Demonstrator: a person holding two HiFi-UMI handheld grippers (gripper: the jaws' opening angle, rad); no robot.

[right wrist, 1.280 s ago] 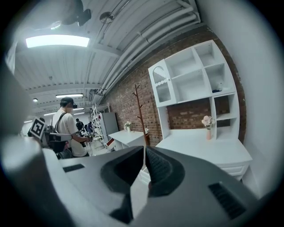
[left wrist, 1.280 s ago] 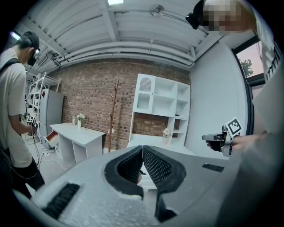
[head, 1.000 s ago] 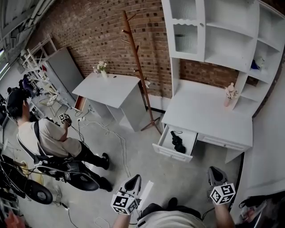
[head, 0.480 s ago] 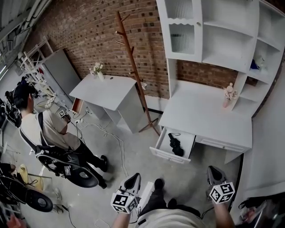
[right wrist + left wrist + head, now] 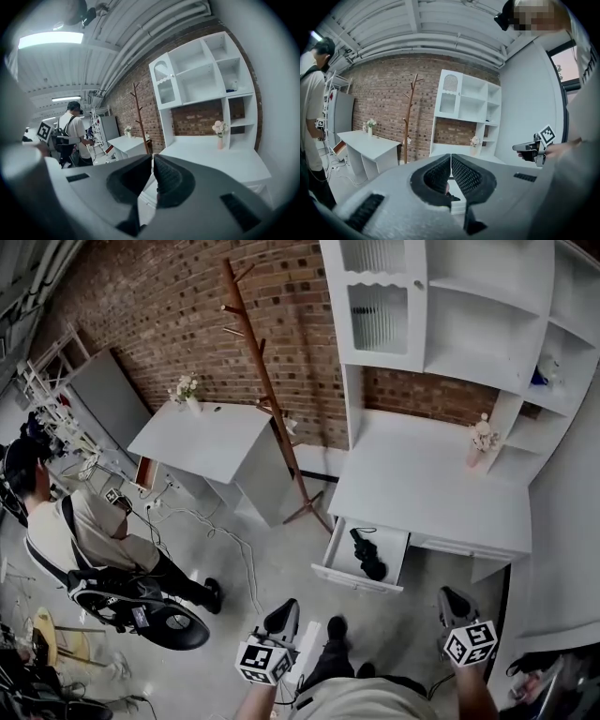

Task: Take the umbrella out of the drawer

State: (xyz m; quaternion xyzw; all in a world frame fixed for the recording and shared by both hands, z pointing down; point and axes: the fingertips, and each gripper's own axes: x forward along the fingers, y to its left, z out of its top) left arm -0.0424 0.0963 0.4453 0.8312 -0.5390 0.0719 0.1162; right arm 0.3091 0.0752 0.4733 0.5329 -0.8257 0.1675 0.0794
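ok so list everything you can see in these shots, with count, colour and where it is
umbrella: 1, black, folded, lying in the open drawer
drawer: 1, white, pulled out under the desk's left end
desk: 1, white, against the brick wall
shelf unit: 1, white, standing on the desk
coat stand: 1, brown wood, left of the desk
side table: 1, white, left of the coat stand
vase of flowers: 2, pale blooms, one at the desk's right end, the other on the side table
person: 1, light shirt, far left
left gripper: 1, grey, jaws together, empty
right gripper: 1, grey, jaws together, empty
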